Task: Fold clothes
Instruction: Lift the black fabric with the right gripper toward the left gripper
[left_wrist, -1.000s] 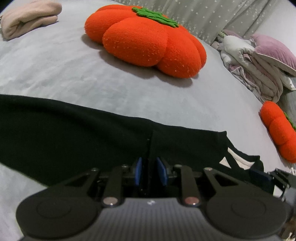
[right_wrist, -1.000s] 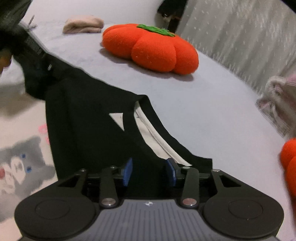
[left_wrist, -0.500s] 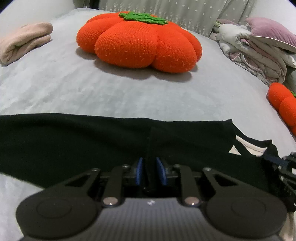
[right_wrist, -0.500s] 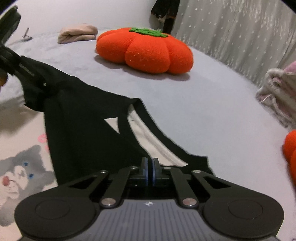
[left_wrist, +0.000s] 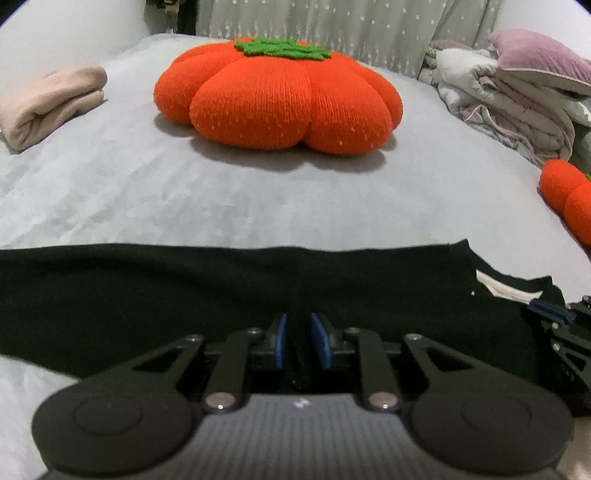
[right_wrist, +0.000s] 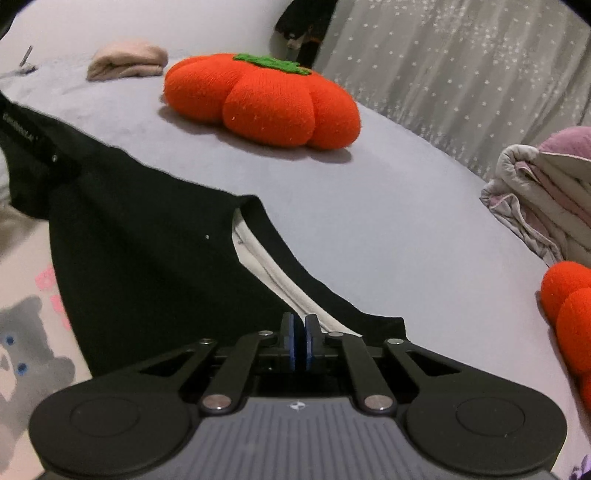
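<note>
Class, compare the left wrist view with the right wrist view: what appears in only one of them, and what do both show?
Only the left wrist view shows the right tongs from the side, at the black garment's right end, and the left tongs shut on a fold of it.

Only the right wrist view shows the cartoon cat print at lower left, dark clothing hanging by the curtain, and the garment's white inner neckline.

Both show the large orange pumpkin cushion, the folded pink cloth, the bedding pile and the grey bed.
</note>
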